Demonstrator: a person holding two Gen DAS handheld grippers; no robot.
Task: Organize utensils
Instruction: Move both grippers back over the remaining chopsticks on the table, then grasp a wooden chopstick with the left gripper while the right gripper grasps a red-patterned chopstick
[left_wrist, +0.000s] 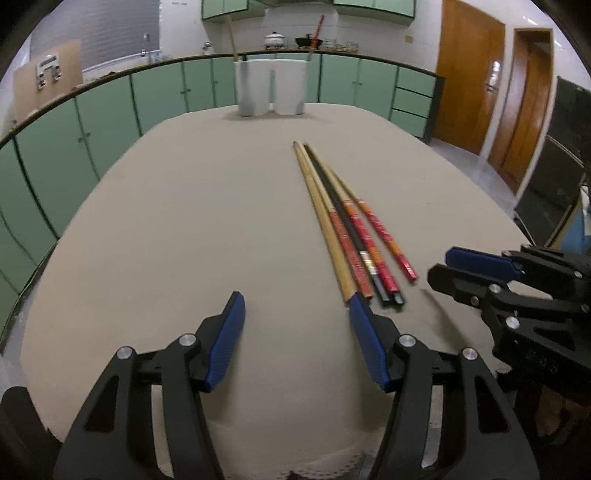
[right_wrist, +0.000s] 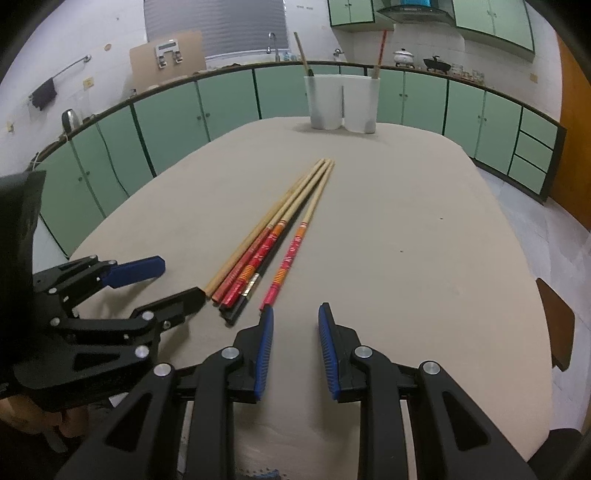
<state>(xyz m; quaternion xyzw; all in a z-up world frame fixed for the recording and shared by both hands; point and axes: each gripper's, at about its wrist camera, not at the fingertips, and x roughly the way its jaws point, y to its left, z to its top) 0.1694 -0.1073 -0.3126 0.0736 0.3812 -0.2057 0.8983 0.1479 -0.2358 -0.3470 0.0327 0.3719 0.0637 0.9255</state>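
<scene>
Worktop (left_wrist: 166, 221) fills most of both views, a beige surface with rounded corners, and most of your job is still lying on it. At the top centre of each frame stands the white holder (left_wrist: 271, 86), two joined compartments at the far edge of the worktop. One pale wooden stick rises from its left compartment and one red-ended stick (right_wrist: 379, 51) from its right, so judging by that, two pieces are already sorted and the rest are not.

The rest is the bundle of chopsticks (left_wrist: 347, 218), lying in the middle of the left wrist view, tips fanned close together toward the holder and thick ends toward you. It includes plain wooden, red-patterned and black ones; the exact count is hard to tell where they overlap. One red-patterned chopstick (right_wrist: 291, 254) lies slightly apart on the right side of the bundle.

Your left hand-held gripper (left_wrist: 297, 306) is spread wide with nothing between its pads, its right pad just beside the thick ends. Your right hand-held gripper (right_wrist: 296, 317) is also parted and holding nothing, its left pad near the end of the separate red chopstick.
</scene>
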